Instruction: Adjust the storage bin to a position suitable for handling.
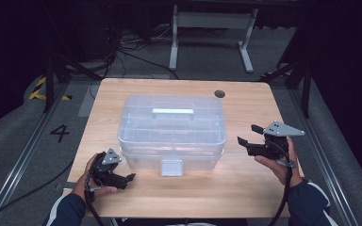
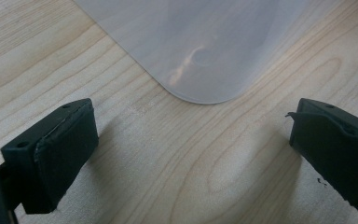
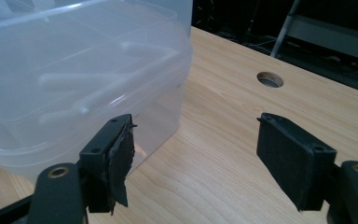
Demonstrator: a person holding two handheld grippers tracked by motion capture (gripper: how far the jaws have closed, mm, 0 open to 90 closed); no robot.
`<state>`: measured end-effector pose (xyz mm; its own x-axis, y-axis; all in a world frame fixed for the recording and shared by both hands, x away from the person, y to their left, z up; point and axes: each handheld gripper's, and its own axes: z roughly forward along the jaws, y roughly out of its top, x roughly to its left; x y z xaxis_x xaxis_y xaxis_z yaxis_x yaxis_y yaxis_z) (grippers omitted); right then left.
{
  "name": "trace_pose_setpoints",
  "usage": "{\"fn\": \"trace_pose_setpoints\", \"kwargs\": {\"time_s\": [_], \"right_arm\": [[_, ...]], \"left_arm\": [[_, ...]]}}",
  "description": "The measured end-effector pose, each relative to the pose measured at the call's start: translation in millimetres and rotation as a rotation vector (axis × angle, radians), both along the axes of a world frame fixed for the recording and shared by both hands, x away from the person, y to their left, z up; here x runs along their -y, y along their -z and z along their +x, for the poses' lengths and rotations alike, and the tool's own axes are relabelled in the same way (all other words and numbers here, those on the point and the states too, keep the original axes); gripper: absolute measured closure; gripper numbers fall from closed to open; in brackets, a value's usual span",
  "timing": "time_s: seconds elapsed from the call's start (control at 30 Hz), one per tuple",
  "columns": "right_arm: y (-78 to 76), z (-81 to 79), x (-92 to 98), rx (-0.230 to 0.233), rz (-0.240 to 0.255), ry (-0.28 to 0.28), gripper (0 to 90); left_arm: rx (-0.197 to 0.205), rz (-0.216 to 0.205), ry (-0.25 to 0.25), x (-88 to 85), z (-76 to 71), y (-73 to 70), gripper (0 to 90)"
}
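Beside the clear plastic box (image 1: pixel 172 131) mid-table, the left gripper (image 1: pixel 131 178) rests low at its near-left corner and the right gripper (image 1: pixel 247 134) hovers to its right, both pointing at it, jaws wide apart and holding nothing.

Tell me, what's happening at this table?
A person sits at a wooden table with a two-jaw gripper in each hand. A clear plastic storage box with a lid, handle and front latch stands in the middle. The left gripper rests near the box's front left corner, the right gripper hovers at its right side. Both are open and hold nothing.
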<state>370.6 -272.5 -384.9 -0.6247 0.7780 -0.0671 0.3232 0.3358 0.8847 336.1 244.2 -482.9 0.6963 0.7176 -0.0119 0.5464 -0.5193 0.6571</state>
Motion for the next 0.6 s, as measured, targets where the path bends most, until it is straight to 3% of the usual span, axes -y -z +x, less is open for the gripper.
{"fn": "trace_pose_setpoints", "kwargs": {"time_s": [0.33, 0.6], "right_arm": [[-12.4, -4.5, -5.3, 0.033, 0.004, -0.037, 28.3], [-29.0, 8.4, -5.9, 0.05, 0.029, -0.057, 29.1]], "left_arm": [[0.0, 0.0, 0.0, 0.0, 0.0, 0.0, 1.4], [0.0, 0.0, 0.0, 0.0, 0.0, 0.0, 1.4]]}}
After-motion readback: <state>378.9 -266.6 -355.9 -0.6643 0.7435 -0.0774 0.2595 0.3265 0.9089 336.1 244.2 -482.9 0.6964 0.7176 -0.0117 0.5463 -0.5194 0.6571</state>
